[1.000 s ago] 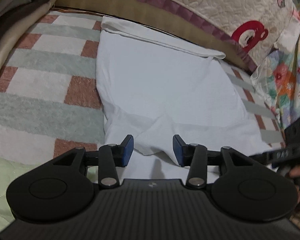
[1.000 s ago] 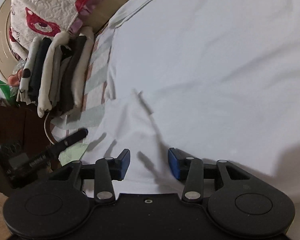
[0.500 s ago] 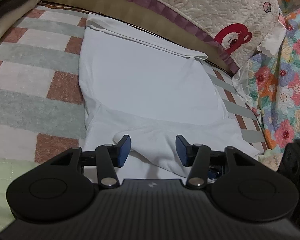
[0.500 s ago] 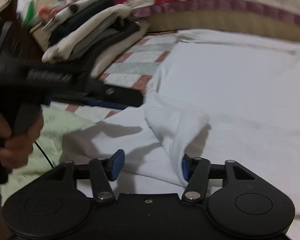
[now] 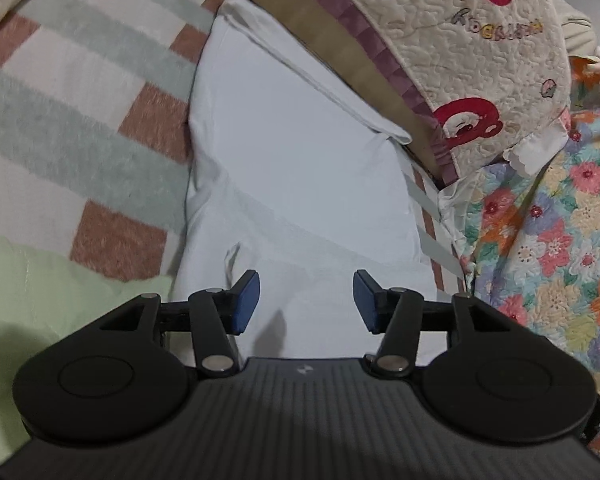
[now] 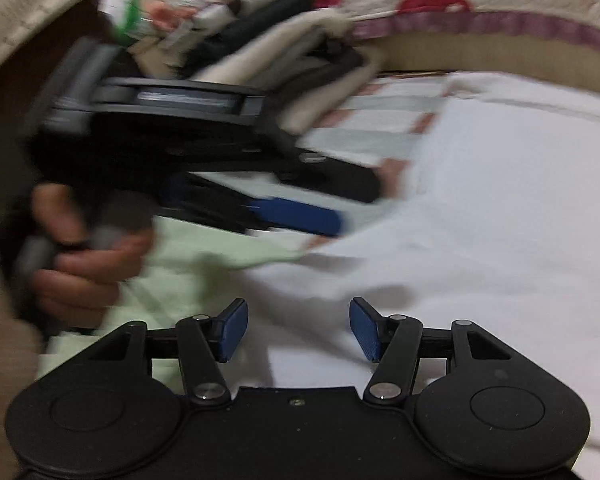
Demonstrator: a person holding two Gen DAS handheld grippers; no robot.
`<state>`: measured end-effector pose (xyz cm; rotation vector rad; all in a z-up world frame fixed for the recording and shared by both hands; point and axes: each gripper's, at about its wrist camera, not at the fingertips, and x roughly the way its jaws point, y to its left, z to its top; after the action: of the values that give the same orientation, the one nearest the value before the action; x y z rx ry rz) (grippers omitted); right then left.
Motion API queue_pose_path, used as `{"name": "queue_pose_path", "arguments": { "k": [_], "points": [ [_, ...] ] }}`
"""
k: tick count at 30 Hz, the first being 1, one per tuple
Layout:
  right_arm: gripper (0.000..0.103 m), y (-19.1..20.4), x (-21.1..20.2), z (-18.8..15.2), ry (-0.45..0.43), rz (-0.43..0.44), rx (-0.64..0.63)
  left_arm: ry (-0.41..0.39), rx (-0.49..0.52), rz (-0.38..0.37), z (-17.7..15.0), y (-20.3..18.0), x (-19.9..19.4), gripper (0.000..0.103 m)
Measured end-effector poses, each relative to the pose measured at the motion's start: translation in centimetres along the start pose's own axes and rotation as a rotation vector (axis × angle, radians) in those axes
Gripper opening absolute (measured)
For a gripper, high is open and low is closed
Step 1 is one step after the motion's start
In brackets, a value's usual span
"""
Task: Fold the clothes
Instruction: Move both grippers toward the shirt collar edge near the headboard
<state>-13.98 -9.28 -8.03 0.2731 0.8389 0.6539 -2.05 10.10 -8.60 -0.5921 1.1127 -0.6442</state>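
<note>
Both claws, left claw (image 5: 306, 300) and right claw (image 6: 298, 330), gape empty over the limp white garment (image 5: 300, 168); I'd pinch its near hem.

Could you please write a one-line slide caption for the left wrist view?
Open left gripper poised above a partly folded white cotton garment on a pink-and-green checked blanket.

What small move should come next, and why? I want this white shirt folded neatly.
Probably bring the left gripper down onto the folded-over flap of the white shirt and pinch it. Its pads stand apart over that flap with nothing pressed between them, the right gripper is open too, and the shirt lies flat on the checked blanket, only partly folded.
</note>
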Motion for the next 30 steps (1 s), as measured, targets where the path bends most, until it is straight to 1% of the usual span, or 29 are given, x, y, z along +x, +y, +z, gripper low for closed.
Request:
{"name": "queue_pose_path", "arguments": {
  "k": [1,3,6,9,10,11,12,13,14,15,16,17,18,19,20,21,22,23,25,26,28,30],
  "points": [
    [0.062,0.1,0.0,-0.1,0.001,0.022,0.009,0.006,0.003,0.006,0.0,0.1,0.1,0.052],
    [0.062,-0.1,-0.3,-0.3,-0.001,0.025,0.025,0.018,0.012,0.013,-0.1,0.2,0.4,0.053],
    [0.062,-1.8,-2.3,-0.3,-0.029,-0.02,0.069,0.046,0.042,0.025,-0.1,0.2,1.4,0.058],
    [0.062,-4.4,-5.0,-0.2,-0.081,-0.074,0.137,0.092,0.12,0.083,0.0,-0.3,3.5,0.06],
    [0.062,-5.5,-6.1,-0.2,-0.096,-0.099,0.16,0.1,0.161,0.105,-0.1,-0.6,4.1,0.055],
    [0.062,-6.6,-7.1,-0.2,-0.11,-0.133,0.179,0.108,0.203,0.128,-0.1,-1.0,4.7,0.023],
    [0.062,-7.7,-8.2,-0.1,-0.125,-0.171,0.196,0.099,0.212,0.157,-0.1,-1.3,4.9,0.003],
    [0.062,-8.8,-9.2,0.0,-0.139,-0.215,0.208,0.089,0.22,0.185,-0.1,-1.6,5.0,0.004],
    [0.062,-10.1,-10.2,0.2,-0.148,-0.266,0.213,0.062,0.227,0.189,-0.1,-2.0,4.6,0.004],
    [0.062,-11.3,-11.3,0.5,-0.154,-0.326,0.215,0.038,0.267,0.203,-0.2,-2.6,4.2,0.004],
    [0.062,-12.6,-12.6,0.9,-0.159,-0.39,0.217,0.034,0.334,0.239,-0.4,-3.3,3.9,0.005],
    [0.062,-13.9,-13.8,1.2,-0.164,-0.454,0.218,0.033,0.366,0.284,-0.5,-3.7,3.8,0.01],
    [0.062,-15.4,-15.1,1.5,-0.168,-0.517,0.224,0.031,0.399,0.33,-0.7,-4.0,3.7,0.012],
    [0.063,-16.9,-16.5,1.7,-0.17,-0.567,0.233,0.016,0.4,0.381,-0.7,-3.9,3.4,0.019],
    [0.063,-18.4,-17.6,1.7,-0.167,-0.599,0.24,0.002,0.382,0.391,-0.3,-3.5,3.0,0.035],
    [0.063,-19.8,-18.5,1.6,-0.16,-0.625,0.247,-0.011,0.364,0.402,0.0,-3.2,2.7,0.044],
    [0.063,-21.1,-19.1,1.5,-0.153,-0.647,0.262,-0.025,0.346,0.413,0.3,-2.9,2.3,0.051],
    [0.063,-22.4,-19.5,1.4,-0.145,-0.666,0.283,-0.038,0.327,0.423,0.6,-2.5,1.9,0.051],
    [0.063,-25.0,-20.3,1.1,-0.131,-0.704,0.325,-0.038,0.313,0.407,1.6,-2.3,1.5,0.051],
    [0.063,-26.0,-20.5,1.0,-0.133,-0.693,0.354,-0.035,0.313,0.39,2.2,-2.3,1.4,0.051],
    [0.063,-27.4,-20.7,0.8,-0.149,-0.627,0.425,-0.033,0.326,0.374,3.8,-2.7,1.8,0.051],
    [0.063,-27.9,-20.3,1.1,-0.152,-0.588,0.43,-0.041,0.354,0.364,5.5,-3.3,2.5,0.051]
  ]
}}
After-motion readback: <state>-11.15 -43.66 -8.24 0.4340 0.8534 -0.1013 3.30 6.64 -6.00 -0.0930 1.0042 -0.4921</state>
